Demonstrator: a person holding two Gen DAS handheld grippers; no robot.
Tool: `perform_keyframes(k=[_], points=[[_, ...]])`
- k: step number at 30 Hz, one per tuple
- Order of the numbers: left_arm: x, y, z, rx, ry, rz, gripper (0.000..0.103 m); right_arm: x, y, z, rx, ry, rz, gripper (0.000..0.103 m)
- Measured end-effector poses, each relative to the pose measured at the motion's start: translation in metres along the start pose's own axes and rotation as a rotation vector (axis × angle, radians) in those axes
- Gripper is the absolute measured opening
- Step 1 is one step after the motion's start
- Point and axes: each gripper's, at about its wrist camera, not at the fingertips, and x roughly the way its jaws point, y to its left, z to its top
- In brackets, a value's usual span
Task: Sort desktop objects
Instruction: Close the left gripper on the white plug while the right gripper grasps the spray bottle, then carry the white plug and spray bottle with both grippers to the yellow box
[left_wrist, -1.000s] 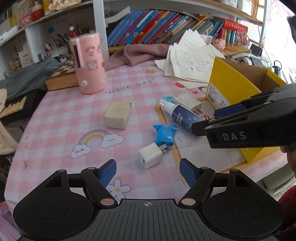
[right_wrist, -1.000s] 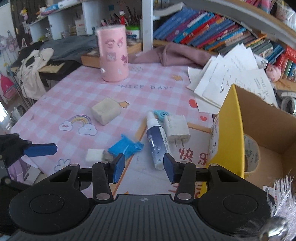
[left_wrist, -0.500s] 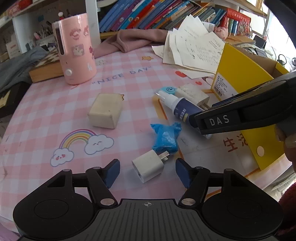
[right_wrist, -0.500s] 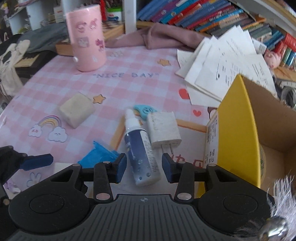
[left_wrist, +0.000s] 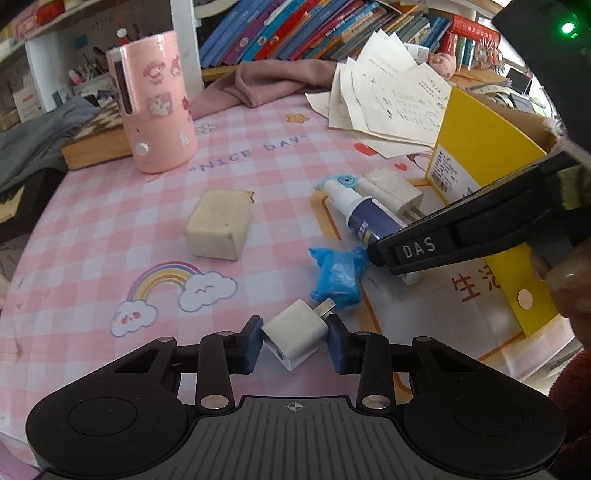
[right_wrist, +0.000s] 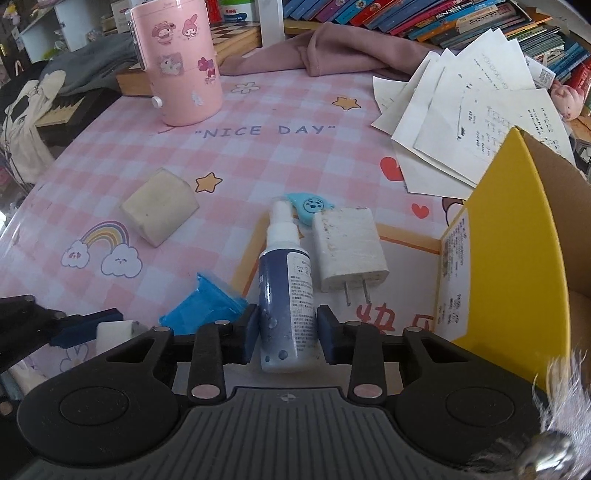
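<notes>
While the left gripper (left_wrist: 294, 341) was closing on the small charger (left_wrist: 295, 338) (near edge), the right gripper (right_wrist: 286, 334) had clamped the spray bottle (right_wrist: 286, 295), so both could go boxward.

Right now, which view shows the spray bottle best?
The right wrist view: the spray bottle lies whole between the fingers. In the left wrist view, the right gripper covers the bottle's lower end.
</notes>
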Motion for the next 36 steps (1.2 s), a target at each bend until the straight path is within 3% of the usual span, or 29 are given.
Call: perform_keyframes(k=[12,25,36], points=[[-0.015,0.021,0.0,-0.105,-0.028,0.012,0.035,0.001,-0.001,0.001,0.012,-0.015,0.0,0.031],[-0.055,0.033,0.008,-0.167,-0.125,-0.005,0.035,-0.064,-0.001,-0.005,0.04,-0.184,0.064,0.03],[-0.111,0.03,0.016,-0.132,-0.236,-0.05,0.035,-0.123,0.002,-0.028,0.077,-0.25,0.109,0.031]])
